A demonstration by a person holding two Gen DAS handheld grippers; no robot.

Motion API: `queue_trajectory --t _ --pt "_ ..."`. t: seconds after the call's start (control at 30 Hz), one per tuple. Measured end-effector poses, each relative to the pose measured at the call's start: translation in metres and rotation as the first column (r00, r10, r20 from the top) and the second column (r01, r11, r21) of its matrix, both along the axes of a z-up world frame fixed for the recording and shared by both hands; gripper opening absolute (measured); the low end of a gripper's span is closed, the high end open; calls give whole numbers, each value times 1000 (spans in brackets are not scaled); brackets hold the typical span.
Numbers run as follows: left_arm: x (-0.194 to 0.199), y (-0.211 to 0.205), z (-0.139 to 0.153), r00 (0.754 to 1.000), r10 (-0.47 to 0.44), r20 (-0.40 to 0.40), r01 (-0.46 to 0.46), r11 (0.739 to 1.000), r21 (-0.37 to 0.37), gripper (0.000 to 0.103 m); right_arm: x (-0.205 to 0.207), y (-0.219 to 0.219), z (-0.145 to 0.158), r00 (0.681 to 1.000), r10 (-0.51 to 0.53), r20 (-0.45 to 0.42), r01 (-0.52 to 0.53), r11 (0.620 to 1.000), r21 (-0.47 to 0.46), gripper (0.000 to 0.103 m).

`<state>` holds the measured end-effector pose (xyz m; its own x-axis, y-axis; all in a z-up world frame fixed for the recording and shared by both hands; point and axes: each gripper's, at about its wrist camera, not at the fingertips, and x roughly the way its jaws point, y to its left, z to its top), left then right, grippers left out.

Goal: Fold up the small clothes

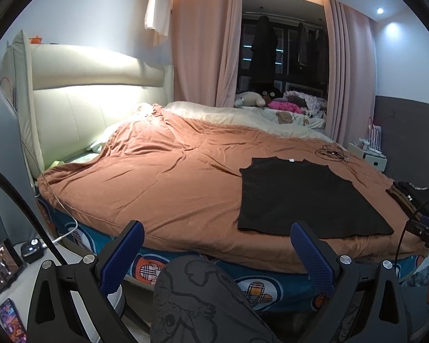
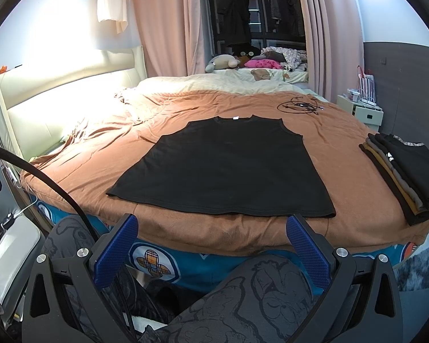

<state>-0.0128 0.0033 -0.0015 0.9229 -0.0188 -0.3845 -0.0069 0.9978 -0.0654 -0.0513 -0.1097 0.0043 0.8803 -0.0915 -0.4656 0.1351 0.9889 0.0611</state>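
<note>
Flanking the black top (image 2: 228,168): folded clothes stack (image 2: 406,168) right, cable coil (image 2: 300,105) behind.

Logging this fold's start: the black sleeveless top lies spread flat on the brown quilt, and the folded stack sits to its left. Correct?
Not quite. The black sleeveless top does lie spread flat on the brown quilt, but the folded stack sits to its right, near the bed's edge, as the right wrist view shows.

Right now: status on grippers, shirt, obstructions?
Left gripper and right gripper open, empty, short of bed edge. Black shirt flat, unfolded. Folded stack to its right, apart.
</note>
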Motion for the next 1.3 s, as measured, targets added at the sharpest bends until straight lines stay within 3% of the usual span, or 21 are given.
queue_trajectory --t 0.57,1.0,1.13,1.3 --pt "17 -3 -4 999 -24 -41 24 1000 -3 103 6 -6 -2 1000 -25 -12 25 1000 -2 103" --pt "60 -10 -23 993 -46 -104 44 999 -28 103 27 -32 -11 992 -112 -50 114 993 33 103" --pt "77 -10 -32 989 -60 -137 53 997 -59 97 36 -36 -14 989 -137 -62 141 989 52 103" --pt "99 -13 -43 981 -70 -183 56 995 -83 83 50 -47 -17 984 -166 -72 171 983 69 103"
